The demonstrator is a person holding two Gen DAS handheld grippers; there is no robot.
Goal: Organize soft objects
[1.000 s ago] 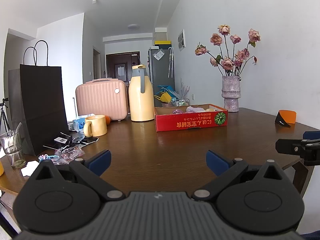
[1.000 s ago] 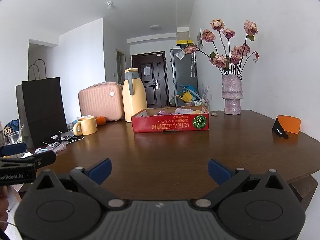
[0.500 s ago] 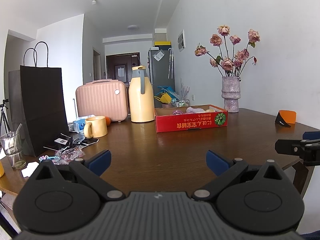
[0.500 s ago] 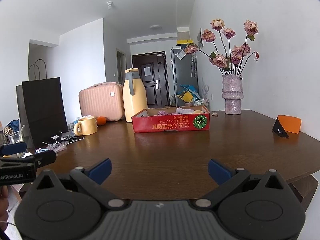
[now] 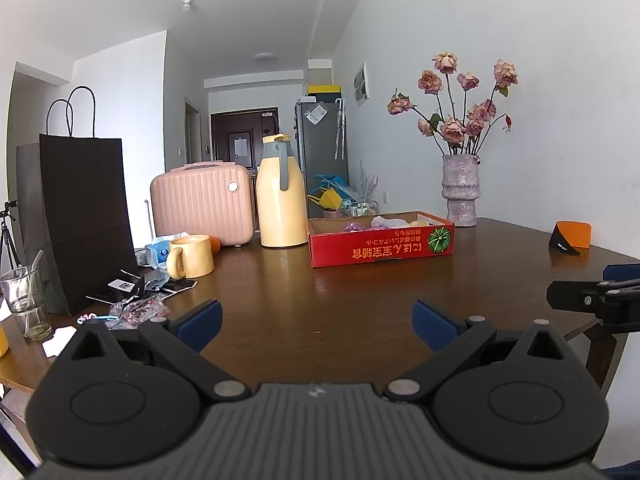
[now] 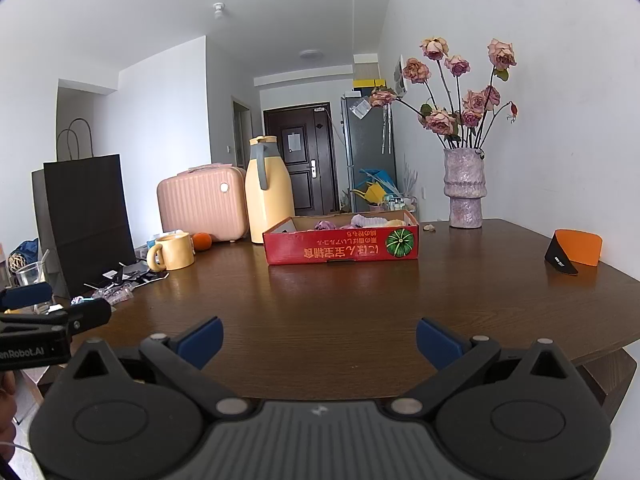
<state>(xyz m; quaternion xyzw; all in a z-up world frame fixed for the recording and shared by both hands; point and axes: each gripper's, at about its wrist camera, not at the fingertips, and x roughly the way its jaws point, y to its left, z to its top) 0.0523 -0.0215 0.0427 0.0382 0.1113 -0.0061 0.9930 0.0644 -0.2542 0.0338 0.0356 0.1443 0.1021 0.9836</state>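
Observation:
A shallow red cardboard box [image 5: 380, 246] [image 6: 340, 246] stands on the far half of the brown table. Inside it lie soft purple, lilac and yellow items [image 5: 386, 222] [image 6: 362, 221], only their tops showing over the rim. My left gripper [image 5: 316, 326] hangs open above the table's near edge, nothing between its blue pads. My right gripper [image 6: 318, 336] is open and empty too, level with it on the right. Each gripper shows at the edge of the other's view. Both are far short of the box.
Behind the box stand a yellow thermos jug [image 5: 280, 194], a pink case [image 5: 202, 202] and a vase of dried roses [image 5: 460, 190]. A yellow mug [image 5: 192, 256], black paper bag [image 5: 86, 220], glass [image 5: 26, 306] and wrappers crowd the left. An orange-black item [image 6: 574, 252] lies far right.

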